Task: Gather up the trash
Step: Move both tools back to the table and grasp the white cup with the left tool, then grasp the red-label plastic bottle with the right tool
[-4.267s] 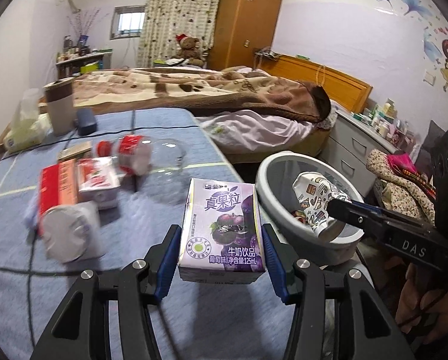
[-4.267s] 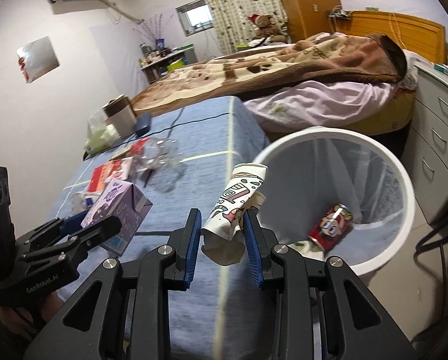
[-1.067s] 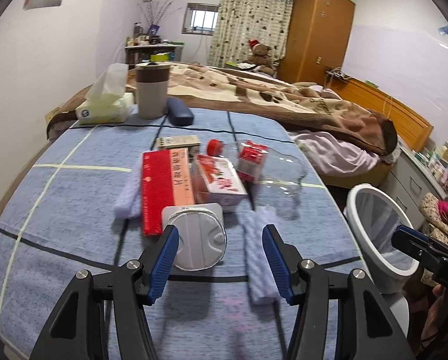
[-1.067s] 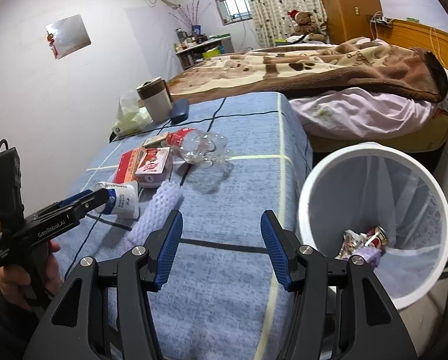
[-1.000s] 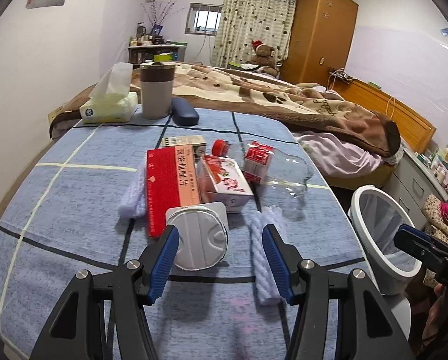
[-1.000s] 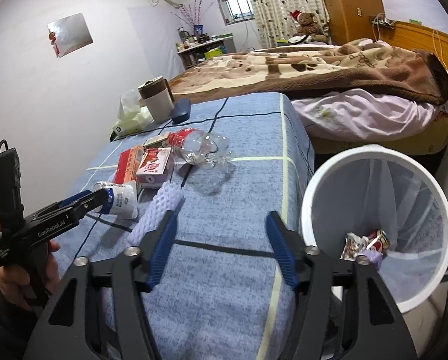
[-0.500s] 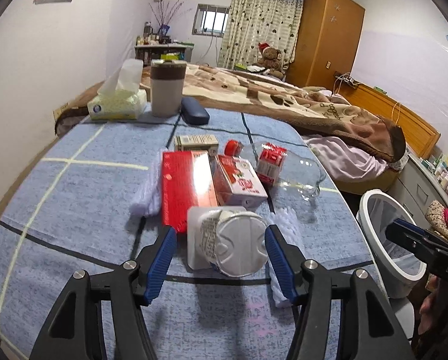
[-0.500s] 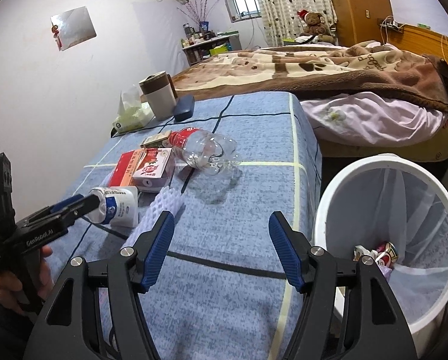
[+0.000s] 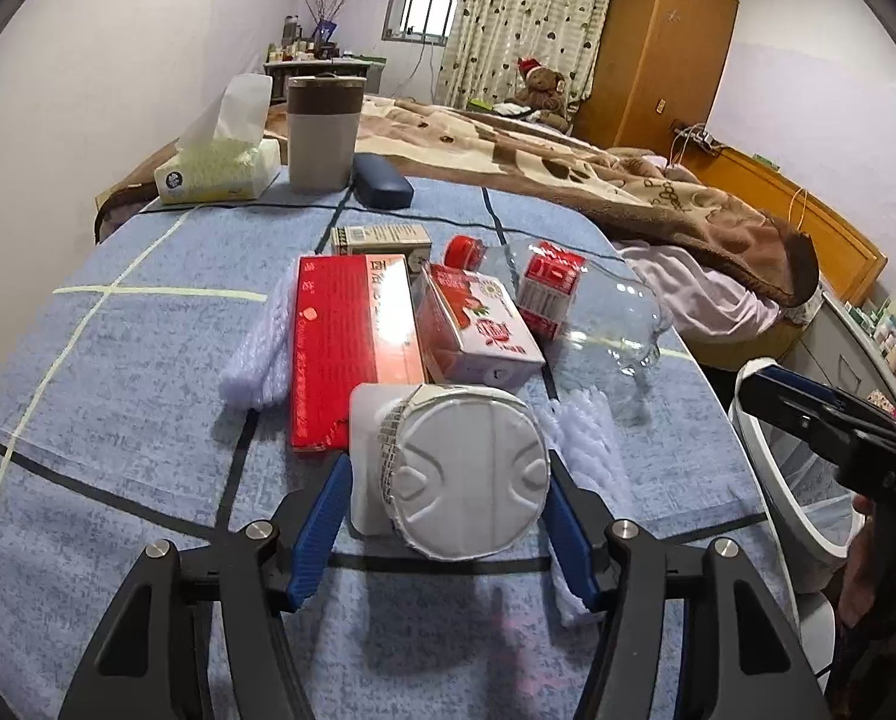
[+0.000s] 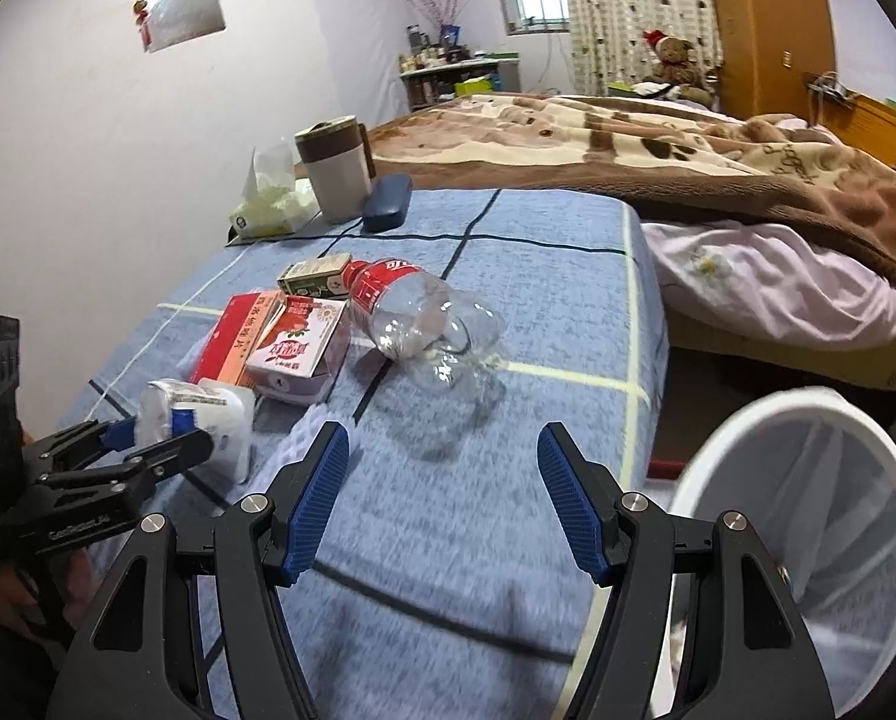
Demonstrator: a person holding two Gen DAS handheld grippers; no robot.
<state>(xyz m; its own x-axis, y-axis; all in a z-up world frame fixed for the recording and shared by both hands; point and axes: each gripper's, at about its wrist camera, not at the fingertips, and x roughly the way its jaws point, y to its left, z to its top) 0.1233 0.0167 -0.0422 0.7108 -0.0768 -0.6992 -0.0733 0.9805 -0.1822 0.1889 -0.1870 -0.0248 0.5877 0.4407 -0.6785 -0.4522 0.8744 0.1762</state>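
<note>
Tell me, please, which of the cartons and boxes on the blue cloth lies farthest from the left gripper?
The small green-and-white box, behind the long red box and the pink strawberry carton, nearest the plastic bottle's red cap.

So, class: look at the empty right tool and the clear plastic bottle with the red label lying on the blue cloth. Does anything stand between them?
Nothing visible does. Between the right tool and the clear plastic bottle with the red label lies only bare blue checked cloth. The pink juice carton sits off to the bottle's left side, out of the path.
</note>
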